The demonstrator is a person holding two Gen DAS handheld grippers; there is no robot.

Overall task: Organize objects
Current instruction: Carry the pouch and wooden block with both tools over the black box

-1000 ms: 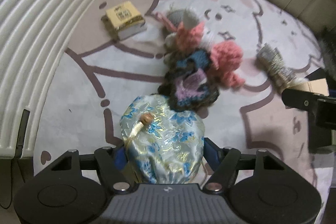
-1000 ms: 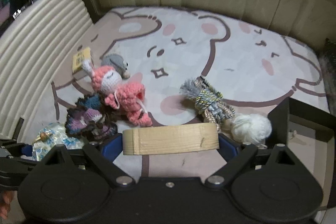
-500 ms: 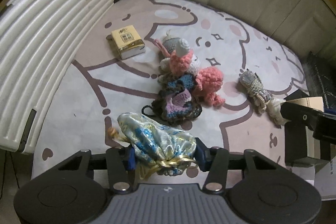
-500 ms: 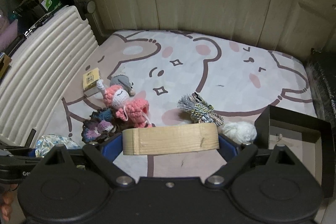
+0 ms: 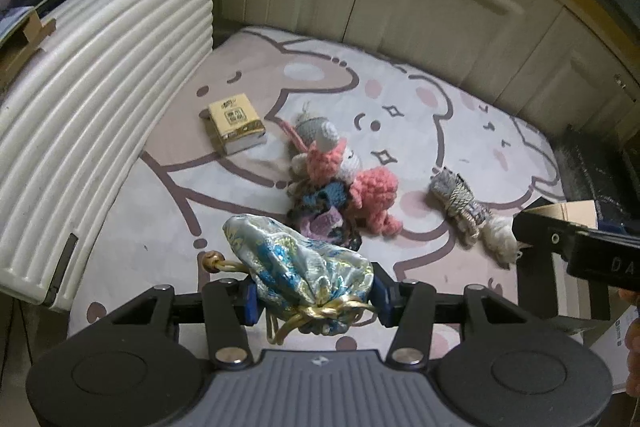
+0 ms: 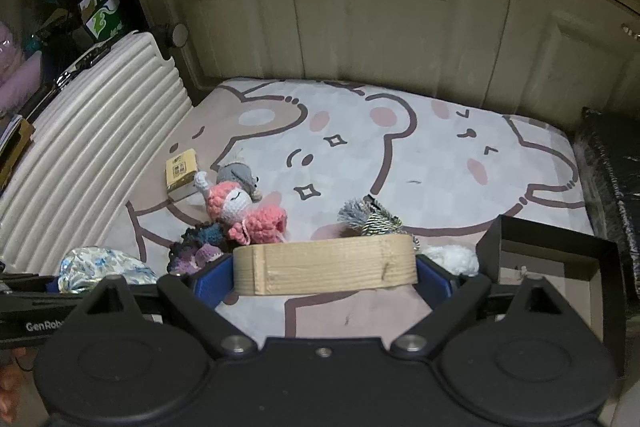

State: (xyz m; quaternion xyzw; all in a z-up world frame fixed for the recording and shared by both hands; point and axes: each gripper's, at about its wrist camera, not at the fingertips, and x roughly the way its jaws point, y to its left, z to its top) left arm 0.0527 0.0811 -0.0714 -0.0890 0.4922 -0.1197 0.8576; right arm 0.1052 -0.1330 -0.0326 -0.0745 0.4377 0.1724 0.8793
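My left gripper [image 5: 316,297] is shut on a blue-and-gold brocade pouch [image 5: 296,263] and holds it above the bear-print mat [image 5: 400,95]; the pouch also shows in the right wrist view [image 6: 100,267]. My right gripper [image 6: 324,277] is shut on a round wooden box [image 6: 326,269], held above the mat. On the mat lie a pink crochet doll [image 5: 352,179], a dark crochet piece [image 5: 324,215], a grey crochet toy [image 5: 316,129], a yellow tissue pack [image 5: 236,127], a grey yarn bundle [image 5: 460,203] and a white yarn ball [image 6: 452,259].
A white ribbed suitcase [image 5: 88,95] lies along the mat's left edge. Cream cabinet doors [image 6: 392,11] stand behind the mat. An open black box [image 6: 560,267] sits at the mat's right front. A dark rug [image 6: 612,187] lies at the right.
Both grippers have risen and pulled back from the mat. The left gripper has lifted the pouch off the mat; it now hangs sideways in the jaws. The wooden box stays gripped.
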